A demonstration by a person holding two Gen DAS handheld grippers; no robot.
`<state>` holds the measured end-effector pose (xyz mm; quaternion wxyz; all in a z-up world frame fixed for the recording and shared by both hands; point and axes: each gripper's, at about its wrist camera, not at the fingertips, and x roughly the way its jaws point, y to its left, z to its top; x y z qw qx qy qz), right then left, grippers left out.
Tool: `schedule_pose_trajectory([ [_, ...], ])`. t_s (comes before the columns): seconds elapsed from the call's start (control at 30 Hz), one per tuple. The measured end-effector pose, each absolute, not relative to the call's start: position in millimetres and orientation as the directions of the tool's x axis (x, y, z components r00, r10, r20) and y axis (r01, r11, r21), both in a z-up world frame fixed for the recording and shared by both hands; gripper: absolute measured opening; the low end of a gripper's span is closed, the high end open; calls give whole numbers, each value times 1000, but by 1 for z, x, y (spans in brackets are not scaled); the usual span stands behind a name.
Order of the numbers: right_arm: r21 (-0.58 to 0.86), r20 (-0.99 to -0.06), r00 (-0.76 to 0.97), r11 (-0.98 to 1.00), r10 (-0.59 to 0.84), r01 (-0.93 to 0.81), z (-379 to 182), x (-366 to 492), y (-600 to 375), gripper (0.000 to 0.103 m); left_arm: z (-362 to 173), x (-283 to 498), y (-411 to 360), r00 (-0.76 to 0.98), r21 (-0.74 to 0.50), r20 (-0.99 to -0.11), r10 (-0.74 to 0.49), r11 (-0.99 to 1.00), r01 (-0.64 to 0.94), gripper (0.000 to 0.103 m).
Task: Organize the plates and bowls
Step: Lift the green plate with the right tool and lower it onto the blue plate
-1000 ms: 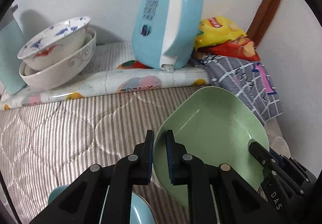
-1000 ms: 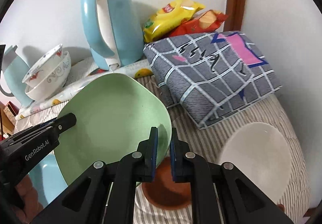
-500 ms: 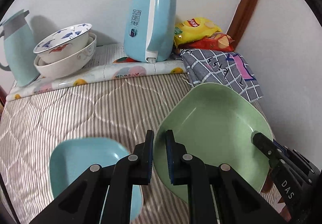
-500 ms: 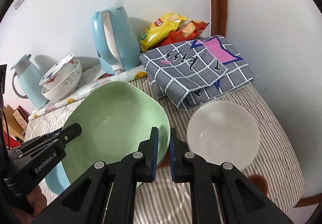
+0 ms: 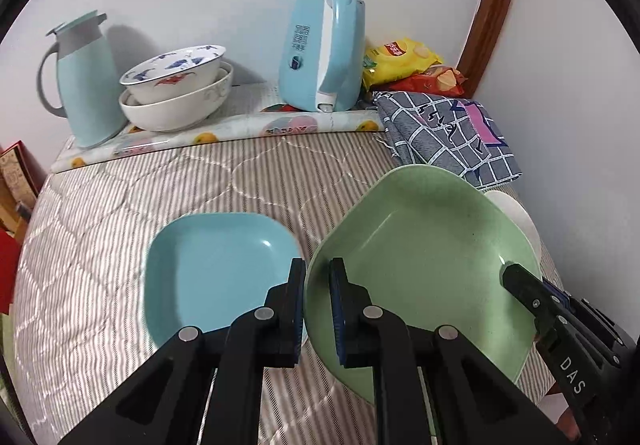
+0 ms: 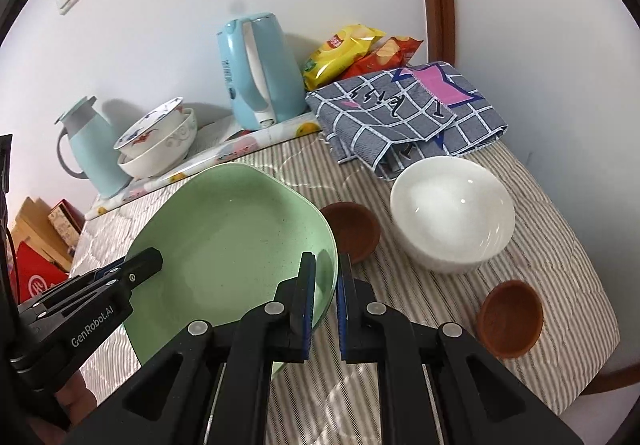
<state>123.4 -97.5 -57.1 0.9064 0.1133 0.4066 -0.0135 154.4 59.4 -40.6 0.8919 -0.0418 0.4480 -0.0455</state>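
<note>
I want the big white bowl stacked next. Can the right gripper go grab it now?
Probably not yet. The right gripper is shut on the green plate's rim, as is the left gripper. The white bowl sits uncovered nearby, so once the plate is set down, the way looks free.

Both fisheye views looked steeply down along their own black fingers from close above the striped cloth (image 5: 120,245), facing the white back wall. The left view saw across from the green plate's (image 5: 432,257) left rim, the right from its right rim. Both shared the blue kettle (image 5: 324,53) at upper centre.
</note>
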Motion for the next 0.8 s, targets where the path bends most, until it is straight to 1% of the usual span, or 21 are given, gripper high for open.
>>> schedule_pose_trajectory([
  [0.37,206,-731,677,973,84,102,-58,105,-85,9,-45,132,72,590,-120,-800,-111,993,25,12],
  [0.8,199,-730,676,977,96,77,-60,113,-73,9,-49,131,85,588,-127,-803,-103,992,0,12],
])
